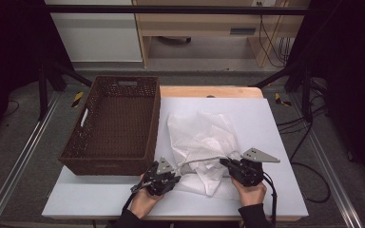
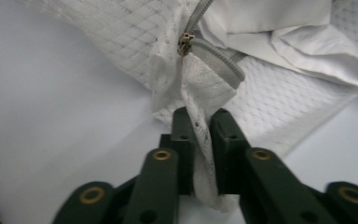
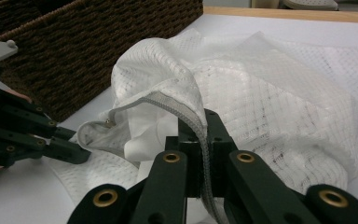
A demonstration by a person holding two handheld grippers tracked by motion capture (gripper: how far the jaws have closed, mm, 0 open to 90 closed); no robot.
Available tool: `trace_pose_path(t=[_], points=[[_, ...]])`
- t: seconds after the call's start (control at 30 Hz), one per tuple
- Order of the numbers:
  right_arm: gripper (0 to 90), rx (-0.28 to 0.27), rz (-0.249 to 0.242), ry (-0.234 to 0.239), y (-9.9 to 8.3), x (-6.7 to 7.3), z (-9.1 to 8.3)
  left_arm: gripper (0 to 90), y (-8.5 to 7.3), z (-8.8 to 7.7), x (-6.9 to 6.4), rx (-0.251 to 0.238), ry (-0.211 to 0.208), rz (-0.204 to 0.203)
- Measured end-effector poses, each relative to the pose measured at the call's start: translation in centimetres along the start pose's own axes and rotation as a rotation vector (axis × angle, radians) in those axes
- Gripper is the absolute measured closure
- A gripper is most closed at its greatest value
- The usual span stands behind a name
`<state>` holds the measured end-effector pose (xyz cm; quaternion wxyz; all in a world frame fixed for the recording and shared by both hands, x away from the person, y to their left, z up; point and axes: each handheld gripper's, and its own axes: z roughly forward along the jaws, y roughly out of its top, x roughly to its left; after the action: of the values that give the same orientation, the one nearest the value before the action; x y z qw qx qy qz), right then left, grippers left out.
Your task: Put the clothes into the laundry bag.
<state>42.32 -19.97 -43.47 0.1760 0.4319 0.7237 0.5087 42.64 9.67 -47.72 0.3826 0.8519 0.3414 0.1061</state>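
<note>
Wicker basket [image 1: 114,124] blocks the left; bare table [image 1: 275,156] lies open rightward.

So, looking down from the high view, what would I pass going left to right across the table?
Brown woven basket → left hand-held gripper → white mesh bag → right hand-held gripper.

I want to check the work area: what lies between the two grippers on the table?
In the high view, the grey zipper edge of the white mesh bag spans from the left gripper to the right gripper; both are shut on it.
</note>
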Motion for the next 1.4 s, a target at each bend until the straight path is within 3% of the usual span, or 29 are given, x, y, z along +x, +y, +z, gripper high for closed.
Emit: trace_pose_path(t=[0.2, 0.37, 0.47, 0.67, 0.9, 1.1, 1.2, 1.33, 1.4], points=[[87.8, 0.014, -0.011, 0.003, 0.1, 0.2, 0.0, 85.1, -1.3, -2.1, -1.6, 0.011, -0.008, 0.036], [83.3, 0.047, -0.041, -0.008, 0.0, 0.7, 0.7, 85.0, -2.5, -1.9, -1.7, -0.003, -0.03, 0.026], [75.4, 0.058, -0.054, -0.02, -0.1, 0.9, 0.8, 84.8, -2.6, -1.9, -1.5, -0.011, -0.035, 0.021], [52.0, 0.073, -0.078, -0.055, -0.3, 1.2, 0.6, 84.1, -2.5, -1.8, -1.6, -0.002, -0.031, 0.054], [37.8, 0.079, -0.074, -0.056, -0.6, 1.3, -0.4, 84.0, -2.6, -1.8, -1.6, -0.007, -0.028, 0.065], [33.8, 0.083, -0.1, -0.069, -1.1, 2.2, -1.7, 83.9, -2.6, -1.7, -1.9, -0.007, -0.009, 0.077], [35.1, 0.087, -0.089, -0.079, -1.3, 2.4, -2.4, 83.9, -2.6, -1.7, -1.8, -0.007, -0.014, 0.074], [40.9, 0.095, -0.072, -0.065, -1.7, 2.4, -3.3, 83.9, -2.6, -1.7, -1.9, -0.009, -0.008, 0.079], [43.1, 0.107, -0.062, -0.037, -2.0, 2.7, -3.4, 83.9, -2.6, -1.7, -1.9, -0.007, -0.011, 0.077]])
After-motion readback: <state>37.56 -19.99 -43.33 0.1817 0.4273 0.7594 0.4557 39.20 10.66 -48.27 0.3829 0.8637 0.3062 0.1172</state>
